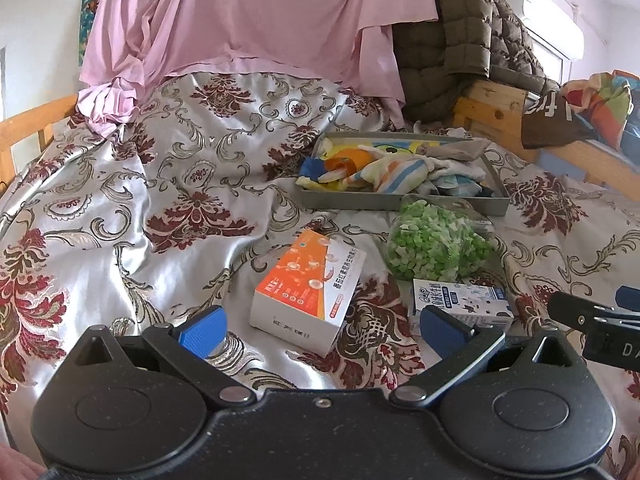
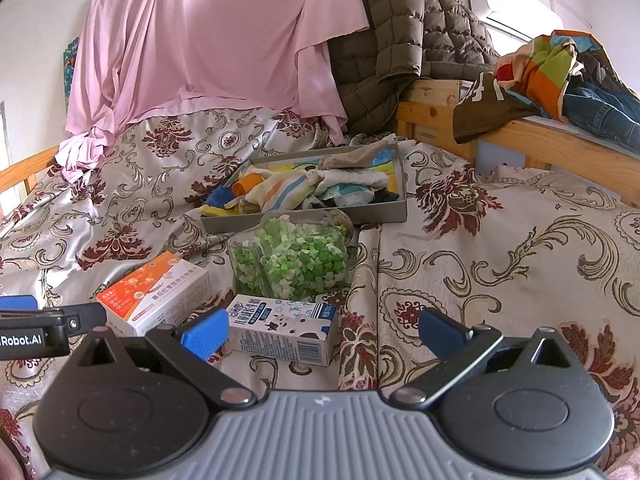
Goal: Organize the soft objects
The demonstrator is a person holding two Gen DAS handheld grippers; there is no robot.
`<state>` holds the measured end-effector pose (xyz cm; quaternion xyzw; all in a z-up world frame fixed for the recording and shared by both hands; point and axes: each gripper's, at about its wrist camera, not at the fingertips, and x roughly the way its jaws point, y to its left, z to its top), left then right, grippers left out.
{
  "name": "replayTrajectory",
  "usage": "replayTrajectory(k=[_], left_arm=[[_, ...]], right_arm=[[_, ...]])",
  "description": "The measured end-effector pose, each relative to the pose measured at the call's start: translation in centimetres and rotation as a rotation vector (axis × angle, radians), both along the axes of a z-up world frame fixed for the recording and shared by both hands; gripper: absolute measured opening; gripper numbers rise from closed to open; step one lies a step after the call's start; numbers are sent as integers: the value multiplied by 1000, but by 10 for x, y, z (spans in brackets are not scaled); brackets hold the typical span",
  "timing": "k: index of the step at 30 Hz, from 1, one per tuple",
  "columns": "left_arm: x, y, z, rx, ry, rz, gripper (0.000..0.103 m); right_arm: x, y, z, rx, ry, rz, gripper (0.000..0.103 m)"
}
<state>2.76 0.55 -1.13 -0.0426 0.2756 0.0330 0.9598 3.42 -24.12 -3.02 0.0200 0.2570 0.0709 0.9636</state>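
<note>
While both blue-padded grippers, left (image 1: 320, 330) and right (image 2: 322, 334), hang spread wide and empty above the floral satin bedspread (image 1: 120, 200), colourful soft cloths (image 2: 316, 186) fill the shallow grey tray (image 2: 304, 220).

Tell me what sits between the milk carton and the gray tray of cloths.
The clear jar of green and white bits lies on its side between the milk carton and the gray tray, clearest in the right wrist view.

Our left gripper (image 1: 322, 326) and right gripper (image 2: 322, 330) hover side by side, jaws spread wide, blue pads (image 1: 202, 332) holding nothing.
</note>
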Motion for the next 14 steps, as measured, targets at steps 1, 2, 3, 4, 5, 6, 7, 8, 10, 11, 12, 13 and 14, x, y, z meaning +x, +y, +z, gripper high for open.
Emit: replayTrajectory(k=[1, 2, 3, 4, 5, 6, 7, 8, 10, 11, 12, 13, 14], left_arm=[[0, 0, 0, -1, 1, 0, 102], [0, 0, 0, -2, 3, 0, 102], [0, 0, 0, -2, 3, 1, 102], [0, 0, 0, -3, 5, 2, 102], [0, 0, 1, -4, 6, 2, 102], [0, 0, 1, -6, 4, -1, 102], [-1, 0, 1, -10, 2, -6, 102], [-1, 0, 1, -10, 0, -9, 102], [-2, -1, 1, -4, -3, -13, 102], [-2, -1, 1, -3, -3, -14, 102], [-2, -1, 1, -2, -4, -16, 102], [-2, -1, 1, -2, -6, -17, 102], [-2, -2, 0, -2, -6, -17, 102]], right_arm=[[0, 0, 0, 0, 0, 0, 103], [0, 0, 0, 0, 0, 0, 103], [0, 0, 0, 0, 0, 0, 103], [0, 0, 0, 0, 0, 0, 103], [0, 0, 0, 0, 1, 0, 103], [0, 0, 0, 0, 1, 0, 103], [0, 0, 0, 0, 1, 0, 103], [0, 1, 0, 0, 2, 1, 103], [-1, 2, 0, 0, 3, 1, 103], [-1, 2, 0, 0, 3, 1, 103], [-1, 2, 0, 0, 3, 1, 103], [-1, 2, 0, 0, 3, 1, 103], [-1, 2, 0, 0, 3, 1, 103]])
